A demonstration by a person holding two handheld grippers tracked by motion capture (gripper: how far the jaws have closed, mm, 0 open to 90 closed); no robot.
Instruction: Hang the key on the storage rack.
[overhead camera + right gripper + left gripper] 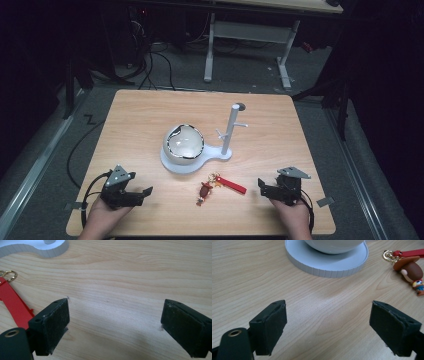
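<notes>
Wooden table (150, 115), white stand base (172, 162), red-strapped keychain (220, 184)

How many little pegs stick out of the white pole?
3 that I can see on the white pole: one points right near the middle, two point left lower down. Others may hide behind.

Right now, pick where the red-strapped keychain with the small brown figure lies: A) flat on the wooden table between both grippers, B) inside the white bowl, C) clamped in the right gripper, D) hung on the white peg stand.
A: the keychain lies flat on the wooden table, in front of the white stand, apart from both open grippers.
</notes>
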